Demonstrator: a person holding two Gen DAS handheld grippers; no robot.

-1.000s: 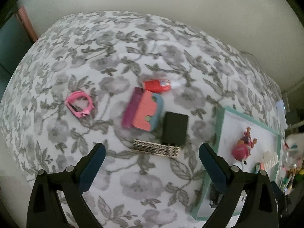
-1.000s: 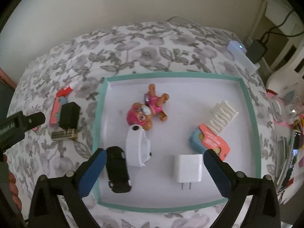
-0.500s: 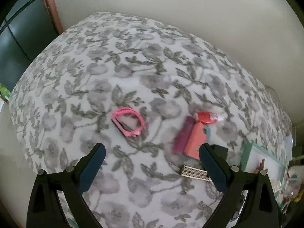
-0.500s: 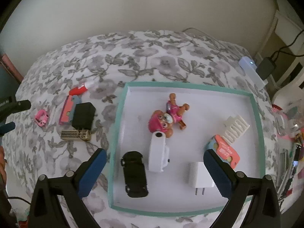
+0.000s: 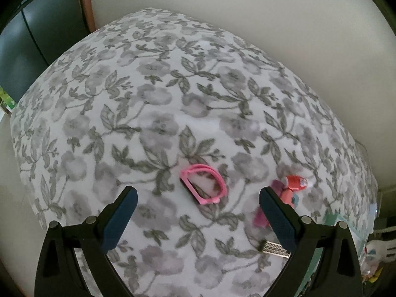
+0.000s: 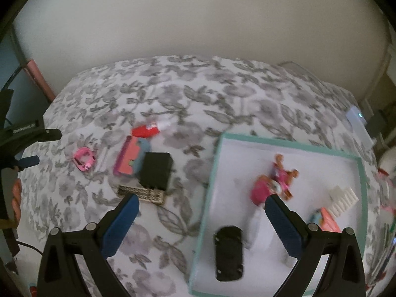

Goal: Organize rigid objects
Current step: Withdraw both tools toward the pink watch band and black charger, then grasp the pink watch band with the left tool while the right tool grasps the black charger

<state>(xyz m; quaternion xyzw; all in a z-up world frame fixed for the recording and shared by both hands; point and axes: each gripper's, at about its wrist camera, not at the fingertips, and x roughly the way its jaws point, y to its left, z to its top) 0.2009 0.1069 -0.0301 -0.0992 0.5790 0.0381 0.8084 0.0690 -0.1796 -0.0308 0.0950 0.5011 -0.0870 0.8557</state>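
— So, where is the left gripper [image 5: 198, 206]?

— Over the flowered table [image 5: 153, 94], its jaws spread wide and holding nothing. The pink band [image 5: 203, 184] lies on the cloth just ahead, between the two fingers in the left wrist view.

— And to the right of it?

— A red tube [image 5: 294, 182], with a pink and blue card [image 5: 288, 195] just beside it, partly hidden by the right finger. Lower down a patterned strip [image 5: 273, 247] lies flat on the cloth.

— What about the right gripper [image 6: 201, 219]?

— Also spread apart, empty. It hangs above the cloth at the left edge of the teal-rimmed tray [image 6: 210, 173]. A black charger [image 6: 156, 170] rests on the card's lower corner, touching the strip in front of it.

— What sits in the tray?

— A black toy car [image 6: 229, 252] near the front left corner, a pink figure [image 6: 274, 183] toward the middle and a white comb [image 6: 342, 196] at the right. A white thing next to the car is too blurred to name, perhaps another toy. A salmon and blue piece [image 6: 326, 221] peeks out behind the right finger.
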